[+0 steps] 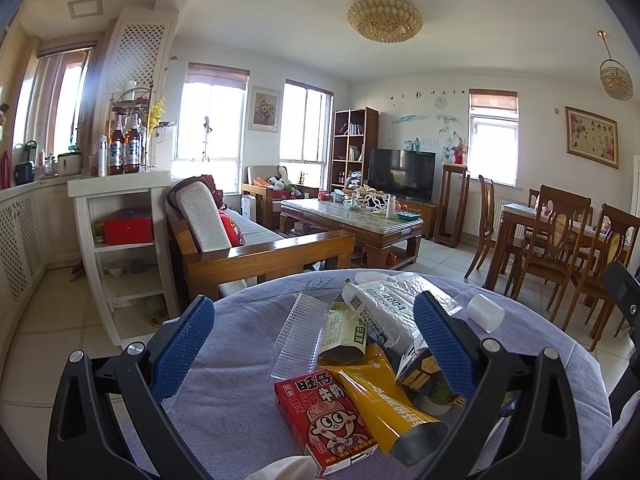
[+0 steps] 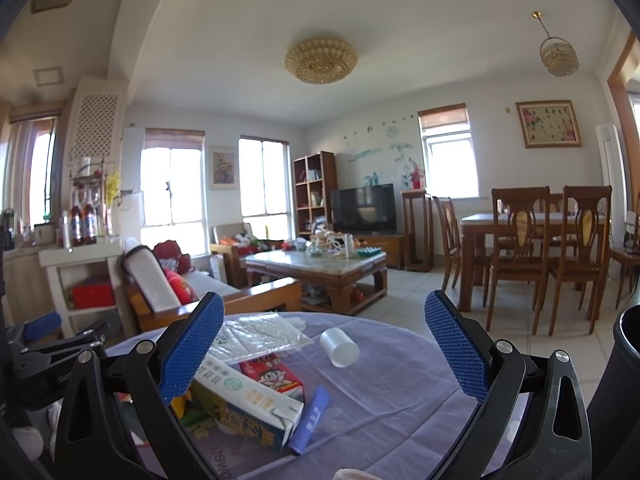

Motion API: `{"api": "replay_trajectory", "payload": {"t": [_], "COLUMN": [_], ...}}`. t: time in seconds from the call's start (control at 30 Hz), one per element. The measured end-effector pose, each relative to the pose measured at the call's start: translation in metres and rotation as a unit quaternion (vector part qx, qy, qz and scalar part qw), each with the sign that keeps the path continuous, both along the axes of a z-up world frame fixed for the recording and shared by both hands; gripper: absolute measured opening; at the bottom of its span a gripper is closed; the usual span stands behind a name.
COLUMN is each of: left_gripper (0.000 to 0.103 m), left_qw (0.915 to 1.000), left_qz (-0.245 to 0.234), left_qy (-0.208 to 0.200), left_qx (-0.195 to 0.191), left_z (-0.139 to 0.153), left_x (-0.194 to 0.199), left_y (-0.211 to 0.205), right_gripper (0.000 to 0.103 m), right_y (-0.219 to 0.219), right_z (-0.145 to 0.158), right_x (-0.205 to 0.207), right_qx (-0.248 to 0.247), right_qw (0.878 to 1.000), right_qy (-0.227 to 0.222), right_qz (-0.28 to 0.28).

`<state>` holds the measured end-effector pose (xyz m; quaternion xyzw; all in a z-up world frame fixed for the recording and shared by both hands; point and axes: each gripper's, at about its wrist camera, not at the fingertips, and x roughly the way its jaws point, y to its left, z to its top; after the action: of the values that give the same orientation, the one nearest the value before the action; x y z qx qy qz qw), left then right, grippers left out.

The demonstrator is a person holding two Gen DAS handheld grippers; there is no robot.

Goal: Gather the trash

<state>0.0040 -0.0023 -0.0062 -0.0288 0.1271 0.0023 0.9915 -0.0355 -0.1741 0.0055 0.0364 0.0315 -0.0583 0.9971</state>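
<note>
Left wrist view, spread left tool, glossy red carton, ribbed clear tray

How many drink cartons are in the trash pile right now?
2: the red milk carton at the pile's near edge, and the white-and-yellow carton beside it on the right. Wrappers may hide more.

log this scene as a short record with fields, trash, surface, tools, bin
surface: round table with lavender cloth
trash: red milk carton, yellow wrapper, green wrapper, clear plastic tray, white bubble mailer, white cup on its side
left tool: open, empty
right tool: open, empty
bin: dark container, right edge
</note>
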Motion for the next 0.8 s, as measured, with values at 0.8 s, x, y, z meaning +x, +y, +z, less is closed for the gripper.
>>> {"api": "replay_trajectory", "payload": {"t": [0.8], "left_gripper": [0.098], "left_qw": [1.0], "left_qz": [0.0], "left_qy": [0.001], "left_qx": [0.0], "left_z": [0.0002], "left_x": [0.0002], "left_y": [0.0001], "right_gripper": [0.099], "right_y": [-0.0039], "right_z": [-0.0045], "right_x": [0.0018], "right_qx": [0.002], "right_qw": [1.0], "right_qy": [0.0], "right_qz": [-0.001]}}
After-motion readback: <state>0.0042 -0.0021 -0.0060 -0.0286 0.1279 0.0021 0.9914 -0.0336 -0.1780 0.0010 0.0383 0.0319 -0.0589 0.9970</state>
